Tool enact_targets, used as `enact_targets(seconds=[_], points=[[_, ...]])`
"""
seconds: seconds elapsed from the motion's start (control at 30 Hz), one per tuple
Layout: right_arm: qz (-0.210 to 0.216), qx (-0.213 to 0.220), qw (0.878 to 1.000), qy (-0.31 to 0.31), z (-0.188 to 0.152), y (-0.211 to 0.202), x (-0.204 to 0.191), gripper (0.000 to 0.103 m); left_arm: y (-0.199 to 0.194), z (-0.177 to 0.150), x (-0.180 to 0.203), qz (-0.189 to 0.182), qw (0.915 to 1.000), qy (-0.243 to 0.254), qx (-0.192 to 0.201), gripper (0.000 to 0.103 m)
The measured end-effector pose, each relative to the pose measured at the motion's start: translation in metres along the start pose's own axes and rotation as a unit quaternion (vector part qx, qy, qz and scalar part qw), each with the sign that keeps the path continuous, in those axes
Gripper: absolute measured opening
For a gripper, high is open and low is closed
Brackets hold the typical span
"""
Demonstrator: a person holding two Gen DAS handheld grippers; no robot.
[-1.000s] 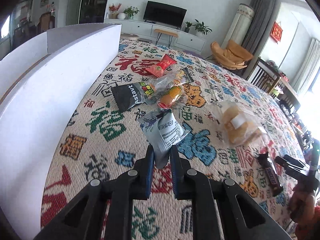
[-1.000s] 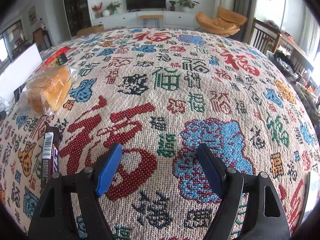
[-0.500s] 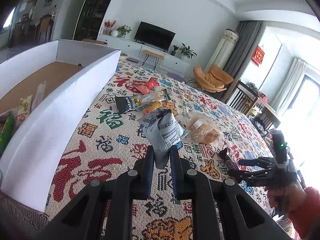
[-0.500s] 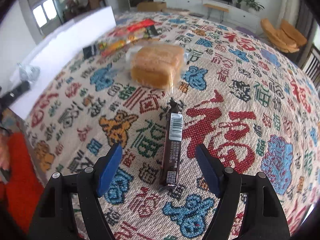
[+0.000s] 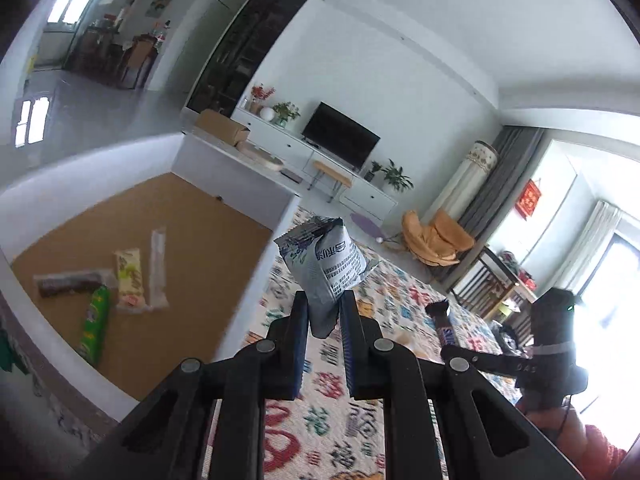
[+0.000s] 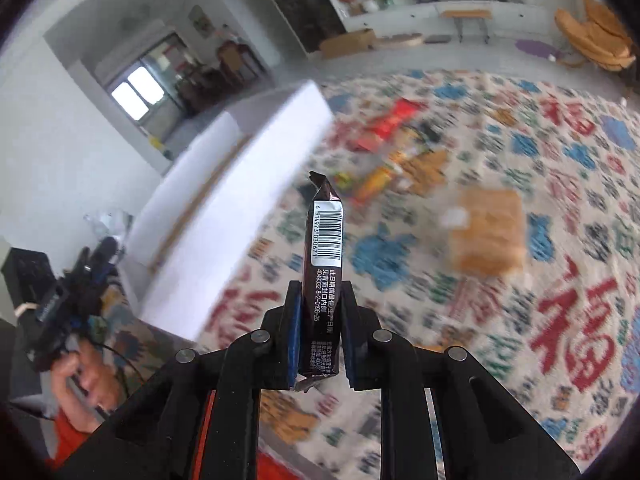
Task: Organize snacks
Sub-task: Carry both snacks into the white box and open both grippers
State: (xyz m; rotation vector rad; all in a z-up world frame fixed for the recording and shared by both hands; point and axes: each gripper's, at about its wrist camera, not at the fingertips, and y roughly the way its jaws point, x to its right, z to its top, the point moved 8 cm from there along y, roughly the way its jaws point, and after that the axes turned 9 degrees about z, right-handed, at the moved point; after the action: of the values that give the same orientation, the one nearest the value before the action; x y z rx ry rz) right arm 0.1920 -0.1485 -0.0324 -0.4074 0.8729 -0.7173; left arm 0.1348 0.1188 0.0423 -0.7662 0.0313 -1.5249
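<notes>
While the left gripper [image 5: 324, 312] pinches a grey packet [image 5: 328, 268] and the right gripper [image 6: 320, 316] clamps a chocolate bar [image 6: 324, 256], carry both clear over the box [image 5: 276, 216] wall beside the table edge before releasing.

**Handheld gripper rig and wearer**

Left gripper [image 5: 324, 312] and right gripper [image 6: 320, 304]: black plastic arms with slotted cut-outs, round silver screws at the pivots, blue pads lining the fingers. Right unit carries a green indicator light. Thin black cables. Person wears orange-red sleeves [image 6: 70, 438].
</notes>
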Motion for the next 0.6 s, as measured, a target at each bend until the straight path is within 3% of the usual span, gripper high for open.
enact_targets(seconds=[0.13, 0.23, 0.3, 0.33, 0.37, 0.4, 0.43, 0.5, 0.6], points=[[0.072, -0.006, 0.996, -0.051, 0.045, 0.064, -0.092, 0.018, 0.008, 0.027, -0.054, 0.077, 0.9968, 0.018, -0.007, 0.015], [0.101, -0.018, 0.992, -0.075, 0.062, 0.114, -0.147, 0.018, 0.016, 0.032, -0.085, 0.122, 0.9915, 0.038, -0.024, 0.016], [0.12, -0.026, 0.99, -0.064, 0.064, 0.14, -0.166, 0.024, 0.023, 0.026, -0.097, 0.146, 0.987, 0.05, -0.045, 0.024], [0.126, -0.032, 0.99, -0.052, 0.063, 0.151, -0.17, 0.027, 0.026, 0.021, -0.101, 0.159, 0.9838, 0.057, -0.059, 0.037], [0.132, -0.044, 0.99, -0.037, 0.059, 0.161, -0.17, 0.046, 0.028, 0.016, -0.105, 0.173, 0.9806, 0.063, -0.068, 0.049], [0.134, -0.058, 0.989, -0.02, 0.053, 0.168, -0.166, 0.063, 0.027, 0.011, -0.108, 0.187, 0.9778, 0.066, -0.068, 0.069], [0.131, -0.063, 0.989, -0.008, 0.047, 0.169, -0.16, 0.065, 0.024, 0.007, -0.108, 0.195, 0.9766, 0.068, -0.059, 0.079], [0.114, -0.057, 0.992, -0.013, 0.037, 0.159, -0.145, 0.064, 0.016, 0.001, -0.102, 0.192, 0.9783, 0.066, -0.041, 0.08], [0.046, -0.039, 0.996, -0.067, 0.021, 0.125, -0.109, 0.065, 0.012, -0.01, -0.082, 0.162, 0.9844, 0.057, -0.037, 0.08]])
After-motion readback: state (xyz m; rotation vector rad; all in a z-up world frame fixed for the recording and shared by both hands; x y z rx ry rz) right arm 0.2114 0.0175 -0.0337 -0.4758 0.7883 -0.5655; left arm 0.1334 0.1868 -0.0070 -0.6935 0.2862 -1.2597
